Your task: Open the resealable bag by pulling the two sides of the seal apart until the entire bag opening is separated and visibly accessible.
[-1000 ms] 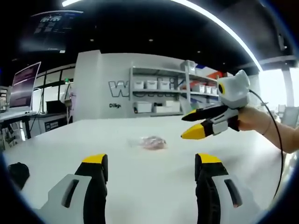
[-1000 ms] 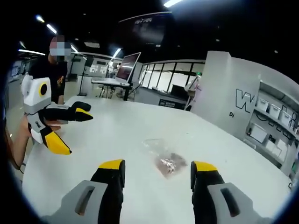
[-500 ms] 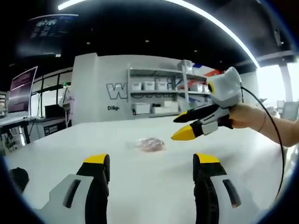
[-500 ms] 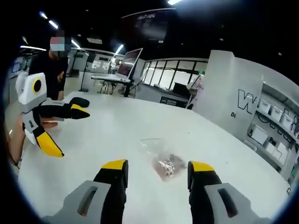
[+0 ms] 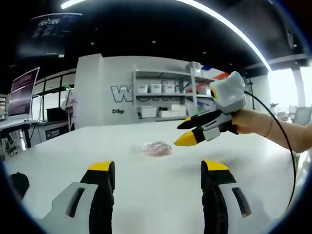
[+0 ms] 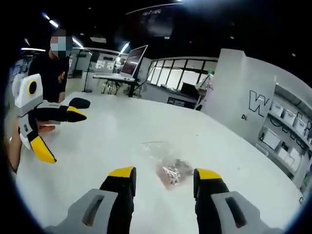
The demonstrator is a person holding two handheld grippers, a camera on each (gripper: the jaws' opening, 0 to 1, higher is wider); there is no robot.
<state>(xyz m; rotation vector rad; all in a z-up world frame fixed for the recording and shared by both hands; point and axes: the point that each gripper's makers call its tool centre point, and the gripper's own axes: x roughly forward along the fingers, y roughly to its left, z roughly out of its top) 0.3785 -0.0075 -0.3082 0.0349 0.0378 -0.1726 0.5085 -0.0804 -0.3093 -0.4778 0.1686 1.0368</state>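
A small clear resealable bag [image 5: 157,148] with pinkish-brown contents lies flat on the white table [image 5: 146,195]. In the right gripper view the bag [image 6: 168,168] sits just beyond my open right gripper [image 6: 165,174], its clear sealed end pointing away to the upper left. My left gripper [image 5: 157,169] is open above the table, well short of the bag. In the left gripper view the right gripper [image 5: 187,131] hovers open to the right of the bag, held by a hand. The left gripper [image 6: 61,131] shows open at the left edge of the right gripper view.
A small black object [image 5: 19,181] lies on the table near its left edge. Shelving with white bins [image 5: 165,100] and a wall with lettering stand behind the table. A person [image 6: 51,63] stands at the far left by desks with a monitor [image 6: 134,58].
The right gripper has moved closer to the bag, which now sits nearer its jaws. The left gripper has stayed about where it was. The bag lies unmoved.
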